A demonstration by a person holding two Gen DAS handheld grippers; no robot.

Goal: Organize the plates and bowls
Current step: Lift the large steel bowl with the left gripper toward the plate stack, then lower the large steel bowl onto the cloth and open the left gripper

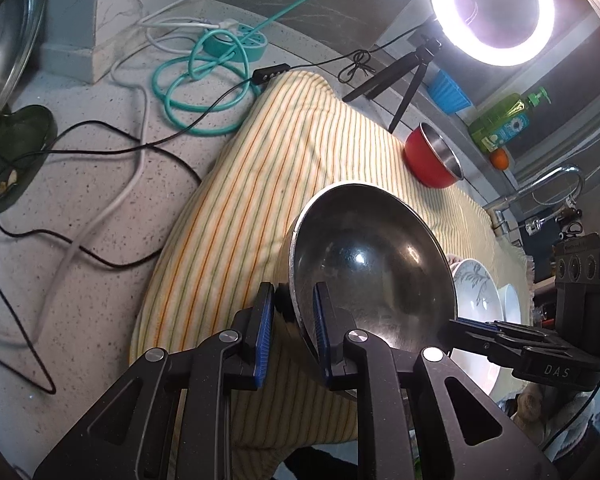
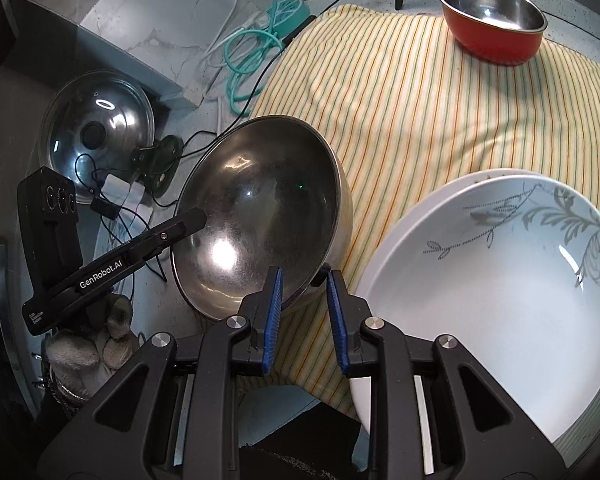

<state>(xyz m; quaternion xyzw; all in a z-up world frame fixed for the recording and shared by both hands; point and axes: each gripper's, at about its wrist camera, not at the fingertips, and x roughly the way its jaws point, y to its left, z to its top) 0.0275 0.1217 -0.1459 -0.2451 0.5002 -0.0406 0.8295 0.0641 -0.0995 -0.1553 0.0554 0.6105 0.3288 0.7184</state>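
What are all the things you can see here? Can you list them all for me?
Large round steel bowl: one, silver, tilted on the cloth's edge, rim between the left tool's fingers.
Red-outside steel bowl: one, far side of the cloth.
White leaf-patterned ceramic plates: two stacked, right of the steel bowl.
Yellow striped cloth: one, spread on the counter.
Round glass pot lid: one, shiny, on the counter at left.
Teal coiled power cable: one, behind the cloth.
Glowing ring light on a black tripod: one, white, at the back.
Green soap bottle: one, near the tap.
Left tool: shut on the bowl's rim.
Right tool: open, near the bowl's rim.
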